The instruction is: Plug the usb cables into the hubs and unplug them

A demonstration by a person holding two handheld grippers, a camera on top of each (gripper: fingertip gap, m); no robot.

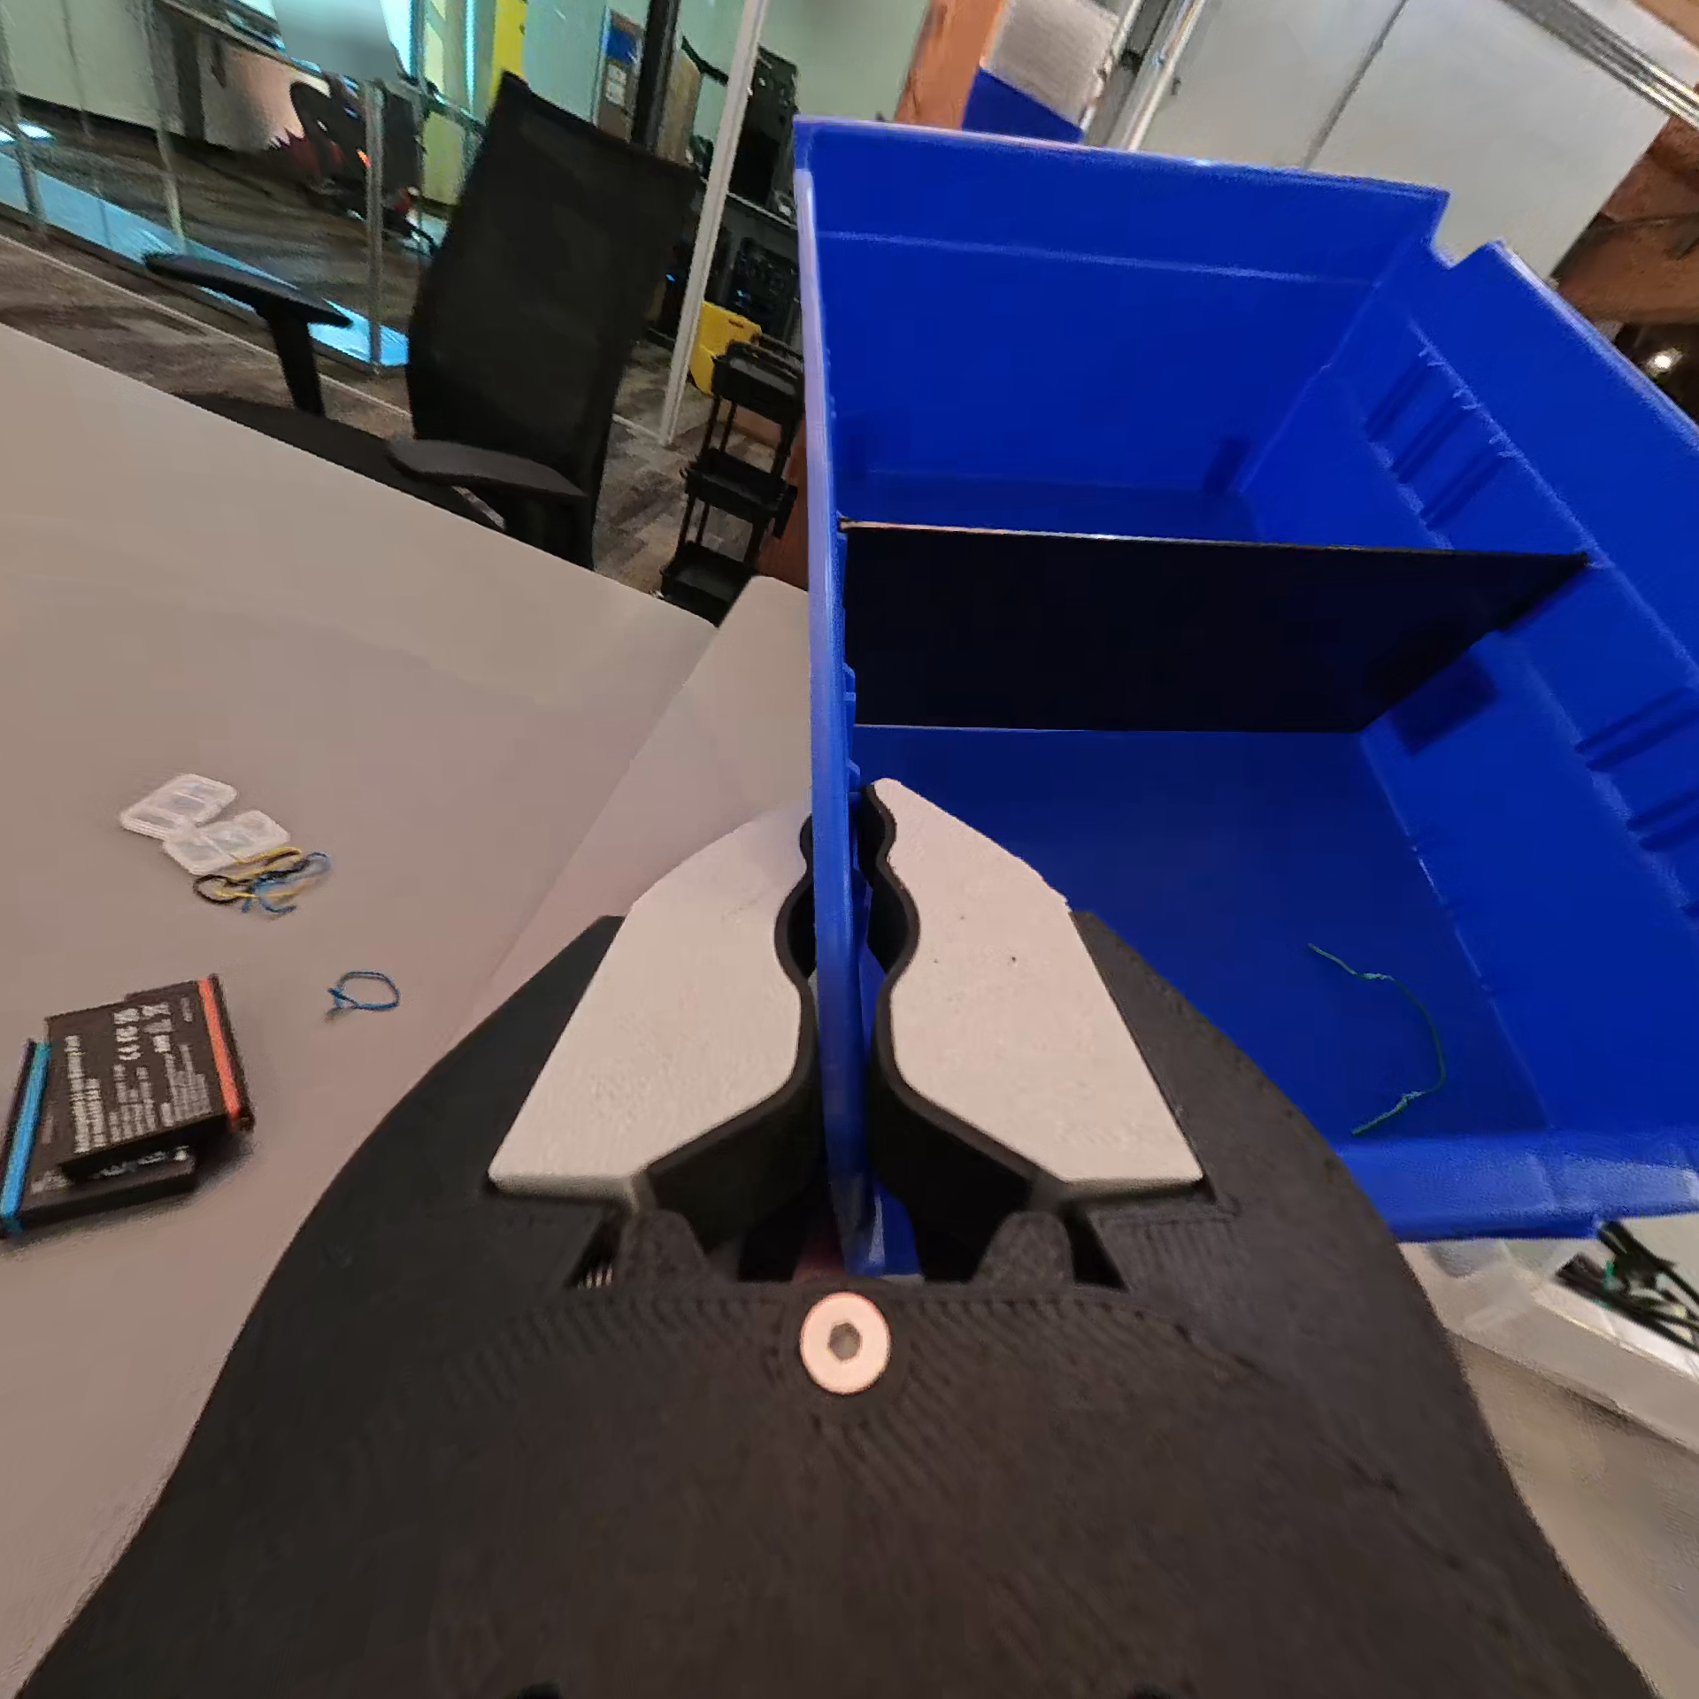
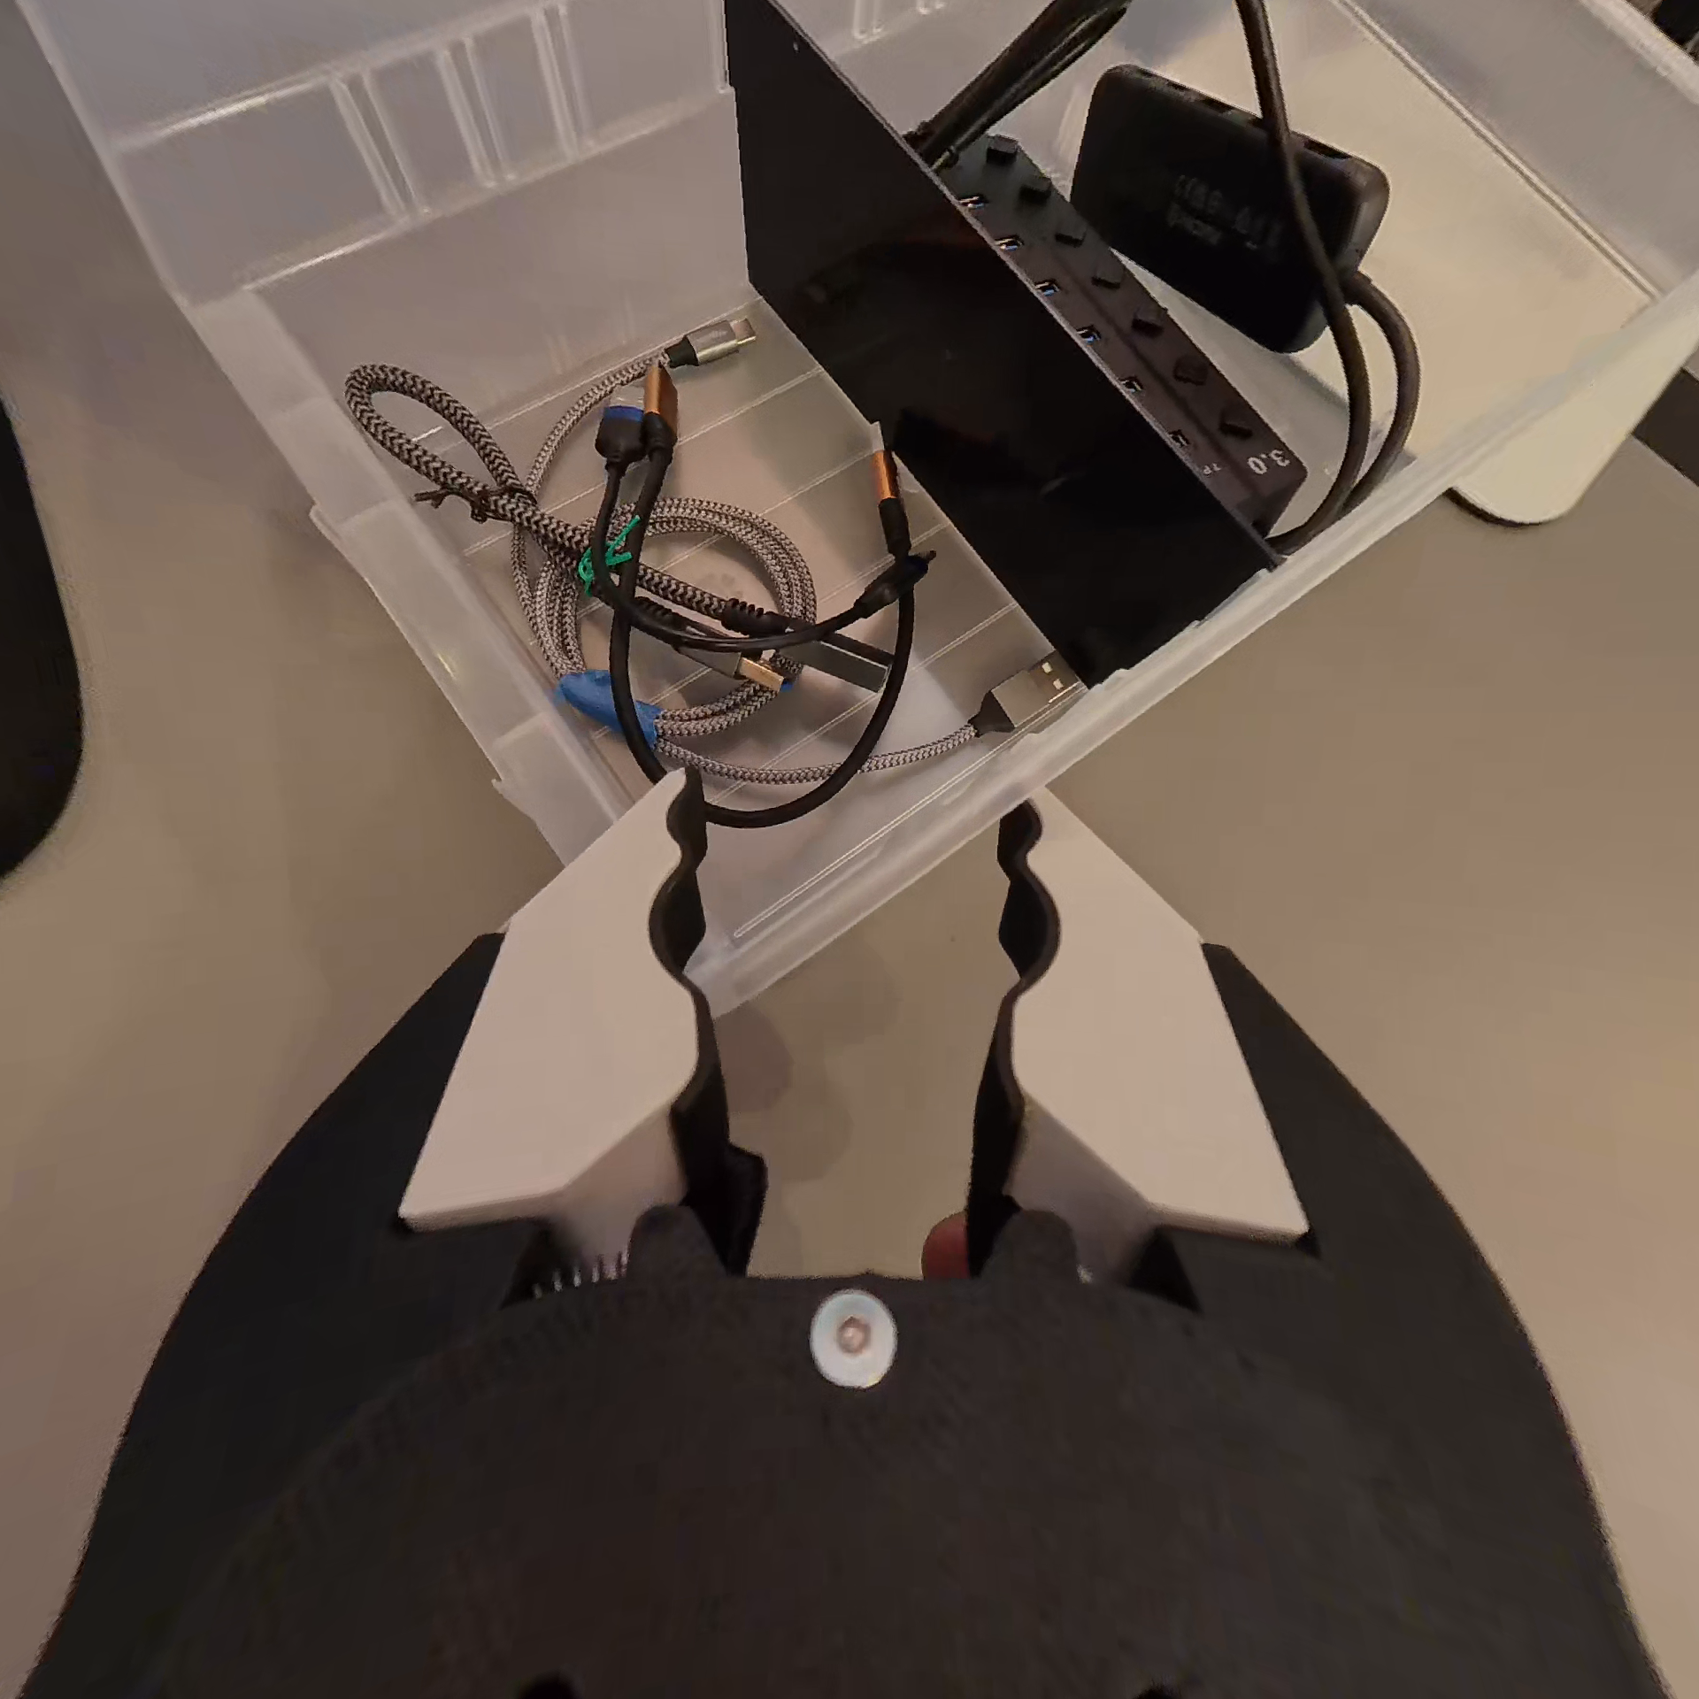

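Two bins are in play, and plugging looks not yet begun. Left gripper (image 1: 838, 827) is clamping the near-left wall of a blue bin (image 1: 1149, 368), jaws closed on the plastic; the bin is holding only a black divider (image 1: 1195, 634) and a green twist tie (image 1: 1388, 1039). Right gripper (image 2: 850, 809) is hovering with jaws wide apart and empty, over the near corner of a clear bin (image 2: 386, 230). Inside it, left of a black partition (image 2: 919, 368), braided usb cables (image 2: 662, 588) are lying coiled and loose; right of it, a long multi-port hub (image 2: 1131, 303) and a second black hub (image 2: 1214, 202) are sitting with their own leads. Every insertion and removal appears still to do. Both bins are resting on a pale table (image 1: 322, 598), which is also carrying battery packs (image 1: 129, 1076), rubber bands (image 1: 262, 878) and small clear cases (image 1: 198, 818). Far off, an office chair (image 1: 542, 303) is standing in an open workspace.
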